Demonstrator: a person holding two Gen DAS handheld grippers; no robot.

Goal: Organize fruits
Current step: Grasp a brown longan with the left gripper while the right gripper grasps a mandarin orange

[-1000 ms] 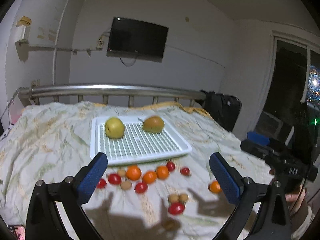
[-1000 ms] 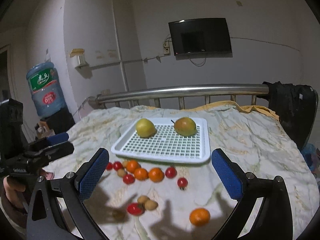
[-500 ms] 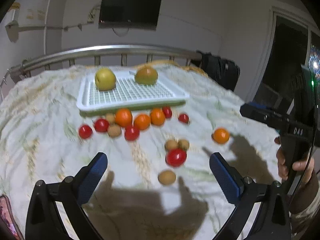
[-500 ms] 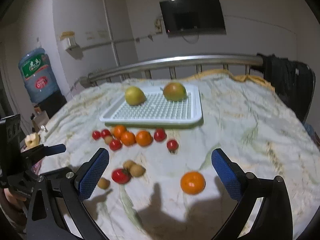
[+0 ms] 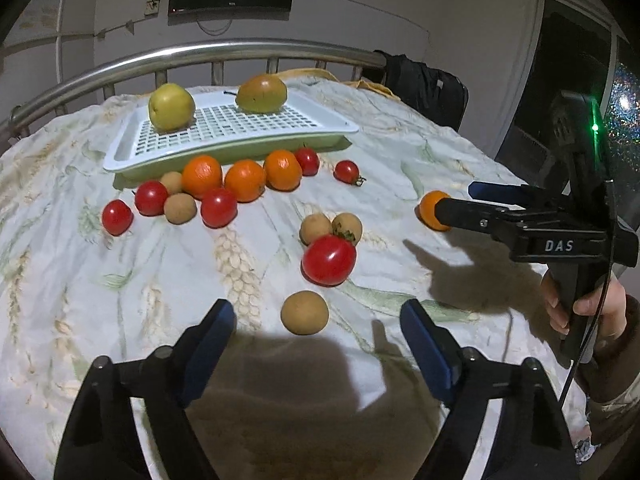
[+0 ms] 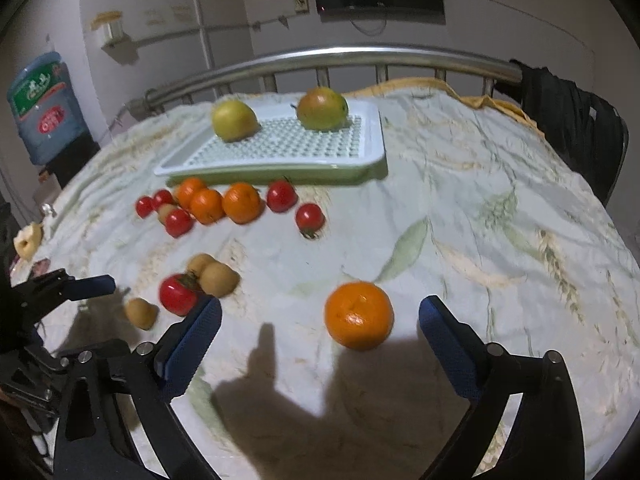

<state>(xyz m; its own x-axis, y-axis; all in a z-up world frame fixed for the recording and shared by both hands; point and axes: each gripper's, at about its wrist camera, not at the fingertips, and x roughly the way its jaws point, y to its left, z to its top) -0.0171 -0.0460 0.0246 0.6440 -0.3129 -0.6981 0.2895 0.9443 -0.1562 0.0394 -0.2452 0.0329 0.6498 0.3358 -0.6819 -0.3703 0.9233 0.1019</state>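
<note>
A brown longan (image 5: pixel 305 312) lies on the sheet (image 5: pixel 120 280) just ahead of the left gripper (image 5: pixel 318 330), between its wide-apart fingers, untouched; a lone orange (image 6: pixel 359 315) sits likewise ahead of the right gripper (image 6: pixel 320 326), also spread wide and holding nothing; two pears (image 5: pixel 172 106) rest in the tray (image 5: pixel 132 148) beyond

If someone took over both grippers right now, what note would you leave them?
Left gripper: open, empty, lined up on a brown fruit.
Right gripper: open, empty, lined up on a lone orange.
Tray: holds only two pears.
Cloth: the rest lie loose here: three more oranges, tomatoes, other brown fruits.
Done: nothing gripped.
Left: grip these two, then sort the others.
</note>
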